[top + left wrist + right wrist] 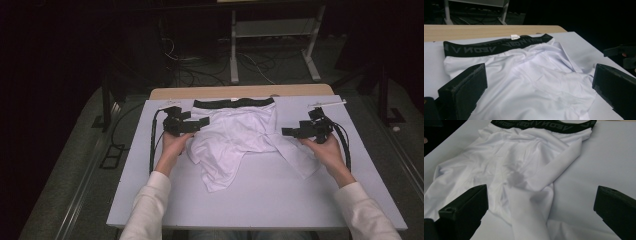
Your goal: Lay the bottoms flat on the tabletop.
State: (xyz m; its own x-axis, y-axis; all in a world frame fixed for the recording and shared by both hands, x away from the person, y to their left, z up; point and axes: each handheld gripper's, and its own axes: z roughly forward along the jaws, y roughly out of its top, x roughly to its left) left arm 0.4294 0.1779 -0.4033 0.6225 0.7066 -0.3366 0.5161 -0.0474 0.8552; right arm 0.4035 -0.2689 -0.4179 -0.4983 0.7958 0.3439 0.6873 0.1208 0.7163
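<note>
White boxer briefs (pixel 235 137) with a black lettered waistband (pixel 234 103) lie crumpled on a pale board (pixel 260 200), waistband toward the far edge. My left gripper (pixel 196 121) sits at the garment's left side, jaws pointing inward and open. In the left gripper view, the left gripper (pixel 539 85) has the white cloth (pixel 531 72) lying between its wide jaws without being pressed. My right gripper (pixel 295 129) is at the garment's right side, also open. In the right gripper view, the right gripper (pixel 540 205) spans a folded leg of the briefs (pixel 519 157) with both jaws clear of it.
The board rests on a wooden table (pixel 240 91). Behind it stand a white metal frame (pixel 272 45) and a tangle of floor cables (pixel 195 70). Bare board stretches in front of the garment, toward the person's sleeves (pixel 150 200).
</note>
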